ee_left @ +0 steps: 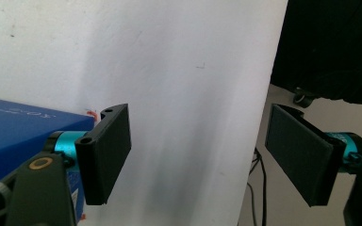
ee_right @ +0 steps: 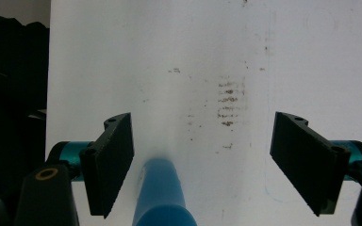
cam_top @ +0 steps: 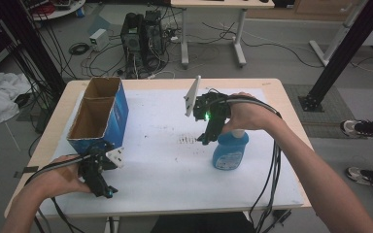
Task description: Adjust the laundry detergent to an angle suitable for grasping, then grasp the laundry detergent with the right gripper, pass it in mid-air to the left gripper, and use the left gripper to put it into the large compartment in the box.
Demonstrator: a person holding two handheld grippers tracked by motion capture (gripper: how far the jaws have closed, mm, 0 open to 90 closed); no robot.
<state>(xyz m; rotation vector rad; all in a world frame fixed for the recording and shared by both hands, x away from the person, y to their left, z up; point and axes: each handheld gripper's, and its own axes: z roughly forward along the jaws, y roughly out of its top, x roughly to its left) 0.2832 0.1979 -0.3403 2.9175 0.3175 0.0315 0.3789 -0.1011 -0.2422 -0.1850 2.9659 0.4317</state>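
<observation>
White sheet covers the wooden surface (cam_top: 281,97); cables and computer towers (cam_top: 141,36) sit on the floor behind. We see the blue bottle (cam_top: 230,151) standing right of centre, just beside a patch of dark smudges (cam_top: 188,140). Our right gripper (cam_top: 206,138) hangs over it, jaws spread, the bottle's blue top (ee_right: 162,197) between them but nearer the left jaw, seemingly untouched. Our left gripper (cam_top: 104,190) rests at the near left edge, jaws spread on nothing. Just beyond it stands the open blue cardboard box (cam_top: 108,114), two compartments, both apparently empty, though the view inside is partial.
</observation>
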